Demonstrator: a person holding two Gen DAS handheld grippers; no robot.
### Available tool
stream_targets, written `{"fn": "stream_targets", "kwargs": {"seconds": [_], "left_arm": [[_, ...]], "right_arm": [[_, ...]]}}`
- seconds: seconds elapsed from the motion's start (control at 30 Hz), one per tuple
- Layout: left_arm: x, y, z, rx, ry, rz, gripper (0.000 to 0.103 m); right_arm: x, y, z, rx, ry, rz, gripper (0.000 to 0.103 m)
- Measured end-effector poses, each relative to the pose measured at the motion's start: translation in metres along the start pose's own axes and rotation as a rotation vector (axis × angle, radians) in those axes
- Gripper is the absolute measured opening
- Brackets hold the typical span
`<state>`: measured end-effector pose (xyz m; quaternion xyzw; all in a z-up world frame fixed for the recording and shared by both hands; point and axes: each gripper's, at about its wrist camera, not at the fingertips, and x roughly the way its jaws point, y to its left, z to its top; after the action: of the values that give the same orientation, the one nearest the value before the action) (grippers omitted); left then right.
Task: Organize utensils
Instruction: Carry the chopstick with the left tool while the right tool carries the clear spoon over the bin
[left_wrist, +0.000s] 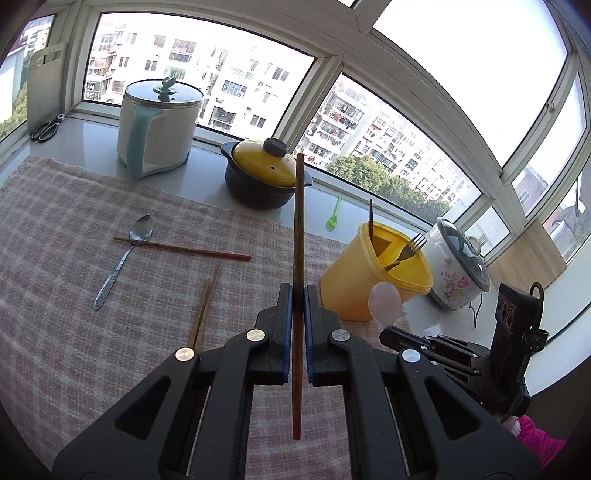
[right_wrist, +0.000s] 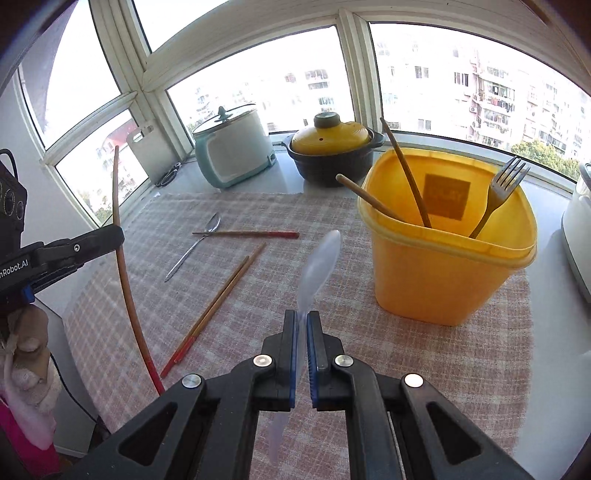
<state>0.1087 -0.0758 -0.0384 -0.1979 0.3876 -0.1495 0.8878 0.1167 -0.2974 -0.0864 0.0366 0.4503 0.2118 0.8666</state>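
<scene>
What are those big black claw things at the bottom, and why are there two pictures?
They are grabbing tools, one in each of a person's hands. Each has a camera looking along its two fingers, so each picture is one tool's view.

The left gripper pinches a long brown chopstick. The right gripper pinches a clear plastic spoon.

On the checked cloth lie a metal spoon, one chopstick across it, and a pair of chopsticks. The yellow bucket already holds a fork and two sticks. Pots stand by the window.
</scene>
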Motion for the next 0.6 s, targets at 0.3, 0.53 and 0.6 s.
{"fn": "stream_targets", "kwargs": {"seconds": [0.3,0.53,0.6], "left_arm": [[0.019,-0.047,0.036,0.044,-0.062,-0.042,0.004],[0.033,-0.073,0.062,0.059,-0.089,-0.076,0.004],[0.038,-0.079,0.07,0.058,-0.091,-0.09,0.004]], "right_arm": [[-0.046,-0.028,0.012,-0.004,-0.083,0.012,0.002],[-0.07,-0.051,0.029,-0.005,-0.144,-0.007,0.002],[-0.077,-0.058,0.035,-0.003,-0.163,-0.012,0.002]]}}
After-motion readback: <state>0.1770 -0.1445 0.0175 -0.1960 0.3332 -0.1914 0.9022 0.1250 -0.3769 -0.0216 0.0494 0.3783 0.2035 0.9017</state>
